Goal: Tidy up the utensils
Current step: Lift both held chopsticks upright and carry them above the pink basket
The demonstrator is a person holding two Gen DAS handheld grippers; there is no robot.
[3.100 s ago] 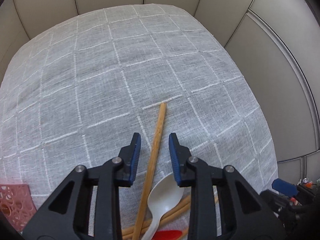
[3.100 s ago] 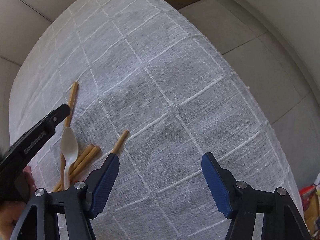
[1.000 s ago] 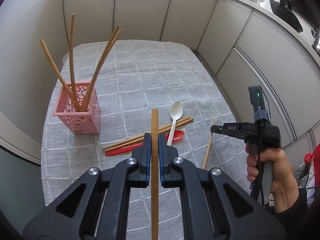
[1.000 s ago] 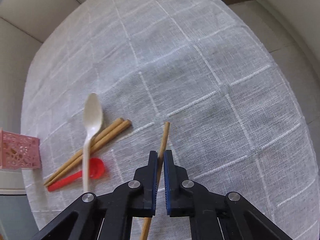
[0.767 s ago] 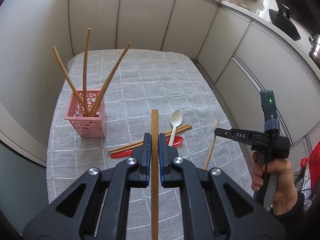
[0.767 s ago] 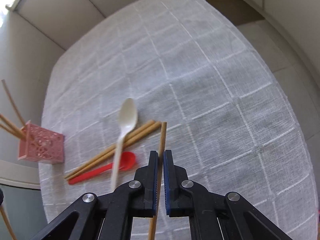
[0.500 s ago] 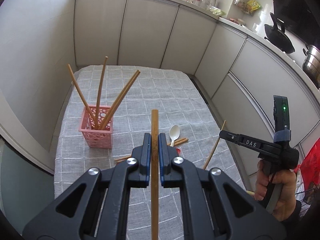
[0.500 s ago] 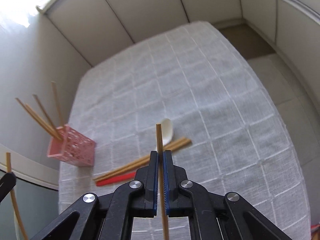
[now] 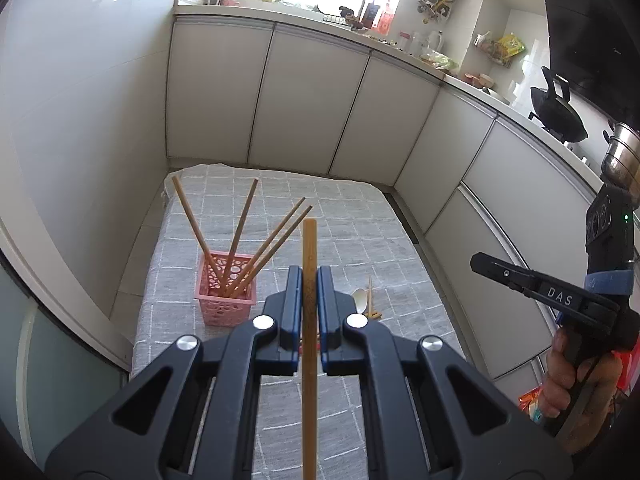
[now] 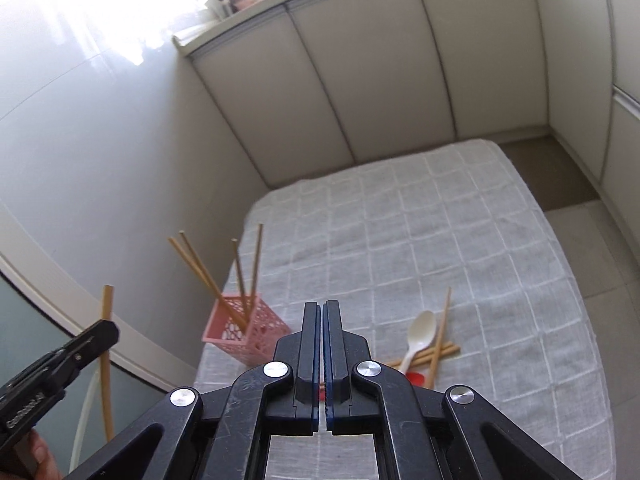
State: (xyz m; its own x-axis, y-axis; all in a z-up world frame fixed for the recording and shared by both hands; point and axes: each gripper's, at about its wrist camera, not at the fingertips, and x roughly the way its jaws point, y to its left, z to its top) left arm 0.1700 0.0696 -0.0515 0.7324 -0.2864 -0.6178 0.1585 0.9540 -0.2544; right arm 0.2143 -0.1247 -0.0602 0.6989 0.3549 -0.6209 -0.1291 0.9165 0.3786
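Observation:
My left gripper (image 9: 309, 280) is shut on a wooden chopstick (image 9: 309, 240) that stands upright between its pads, high above the table. The same gripper (image 10: 100, 332) and chopstick (image 10: 106, 364) show at the lower left of the right wrist view. My right gripper (image 10: 322, 320) is shut with nothing between its pads, also raised. A pink basket (image 10: 256, 344) holds several chopsticks. On the cloth lie a white spoon (image 10: 420, 336), a red spoon (image 10: 416, 378), a pair of chopsticks (image 10: 444, 350), and one loose chopstick (image 10: 443, 320) across them.
The table (image 10: 440, 220) has a grey checked cloth and stands in a corner of white cabinets (image 9: 312, 100). A wall runs close along its left side. A hand (image 9: 568, 380) holds the right gripper (image 9: 478, 260) at the right of the left wrist view.
Both grippers have risen well above the table. The chopstick that was in the right gripper is out of its jaws and lies across the spoon and chopsticks.

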